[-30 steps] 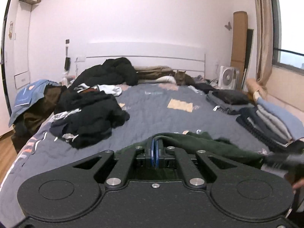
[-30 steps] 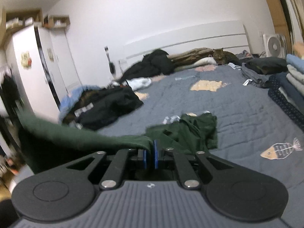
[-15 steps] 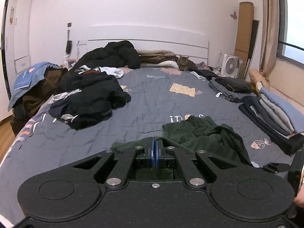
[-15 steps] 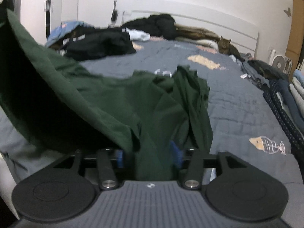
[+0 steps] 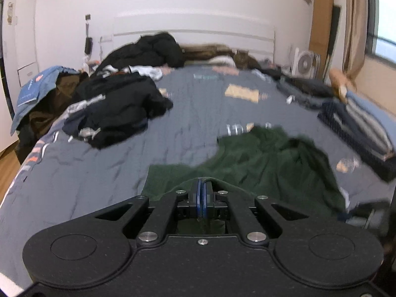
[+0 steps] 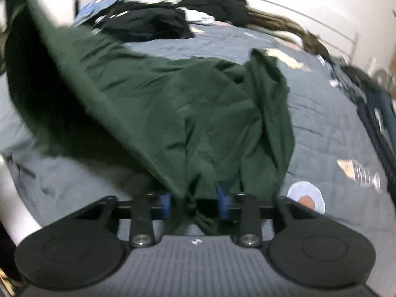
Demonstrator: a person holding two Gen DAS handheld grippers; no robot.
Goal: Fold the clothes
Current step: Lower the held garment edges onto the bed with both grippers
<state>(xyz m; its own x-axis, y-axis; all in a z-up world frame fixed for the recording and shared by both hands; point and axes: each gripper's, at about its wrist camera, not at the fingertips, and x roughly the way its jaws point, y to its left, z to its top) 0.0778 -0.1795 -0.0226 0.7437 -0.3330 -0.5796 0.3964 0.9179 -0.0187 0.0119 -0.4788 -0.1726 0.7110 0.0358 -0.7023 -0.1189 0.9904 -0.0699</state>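
A dark green garment point(image 5: 267, 158) lies crumpled on the grey bed cover point(image 5: 99, 168), near the front edge. My left gripper point(image 5: 203, 193) is shut on an edge of this garment, the cloth pinched between its blue pads. In the right wrist view the same green garment point(image 6: 188, 104) spreads wide, its left part lifted up toward the top left. My right gripper point(image 6: 194, 201) stands open, its blue pads apart, with green cloth draped loosely between the fingers.
A heap of black clothes point(image 5: 116, 109) sits on the bed's left side. Folded garments point(image 5: 356, 121) are stacked along the right edge. A cat point(image 5: 243, 58) rests by the headboard point(image 5: 193, 26). A fan point(image 5: 305, 64) stands at the right.
My right gripper went from shut on the green cloth to open. The garment dropped lower and spread over the bed. My left gripper stays shut on it.
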